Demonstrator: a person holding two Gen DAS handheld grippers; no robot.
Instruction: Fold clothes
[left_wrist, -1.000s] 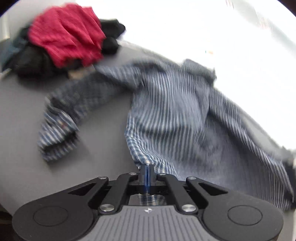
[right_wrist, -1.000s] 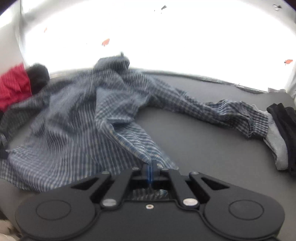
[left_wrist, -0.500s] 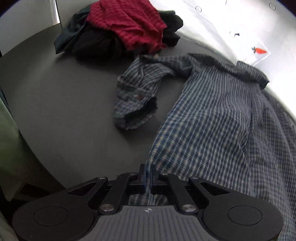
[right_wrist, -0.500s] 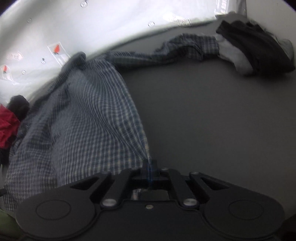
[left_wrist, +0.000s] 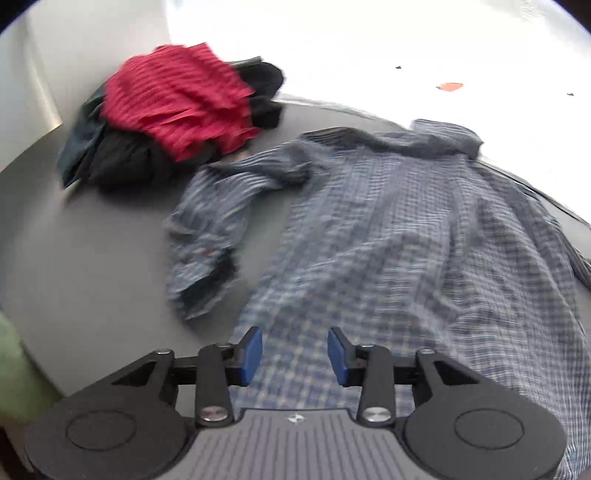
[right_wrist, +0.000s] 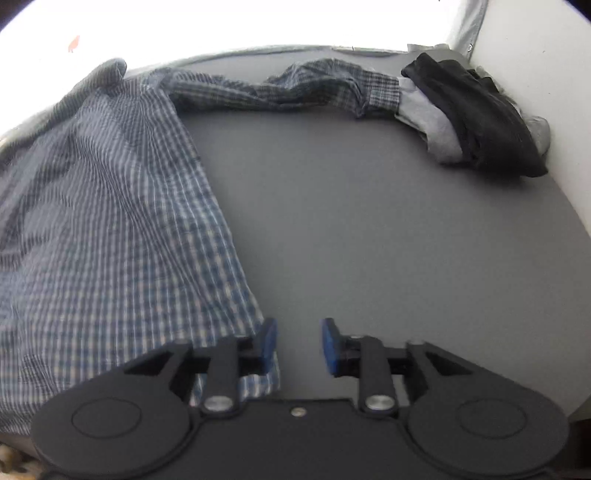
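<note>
Left wrist view shows the checked shirt (left_wrist: 388, 229) spread flat on the grey bench (left_wrist: 92, 258) — laid out for folding, I'd guess; left tool (left_wrist: 294, 350) and right tool (right_wrist: 298, 343) both gape, gripping nothing — hem beneath them

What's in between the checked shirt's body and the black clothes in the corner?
In the right wrist view, only bare grey table lies between the blue checked shirt and the black folded clothes. The shirt's sleeve runs along the far edge.
</note>
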